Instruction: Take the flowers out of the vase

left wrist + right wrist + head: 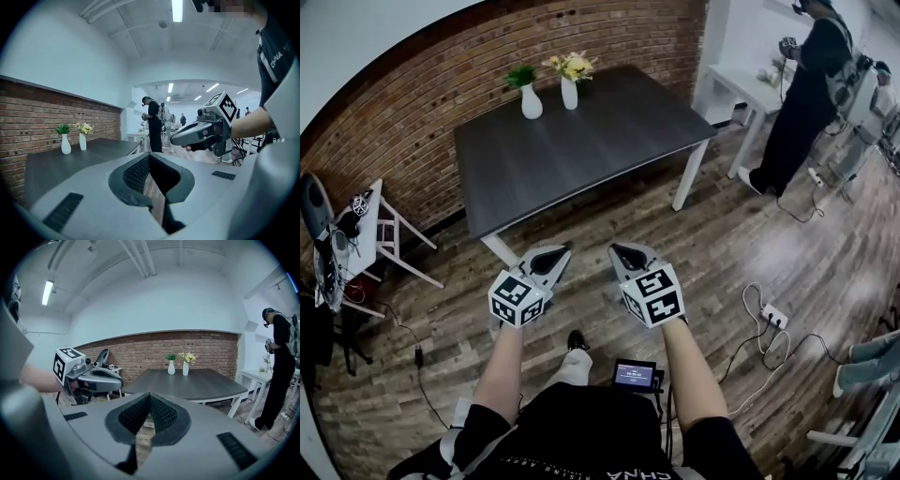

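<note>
Left gripper [547,257]: jaws closed together with nothing between them, held over the floor short of the table [581,155].
Right gripper [628,253]: likewise pressed shut and empty.
Flowers [570,66]: yellow, standing in the white vase [569,95] at the table's far edge by the brick wall, well apart from both grippers.
Risk, wrong pick: a 2nd white vase [531,102] holding a green sprig stands just beside it.
Risk, tipping: the narrow vase could lift or topple with the stems unless 1 gripper steadies it (its neighbour could go over too).
Risk, grip: shut jaws would only shove the blooms, so they must open first.
Risk, floor: cables and a power strip [773,316] lie to the right.
Writing: shirt letters, apparently "CHNA"; the small screen [635,375] is unreadable; the cubes carry only square markers.
</note>
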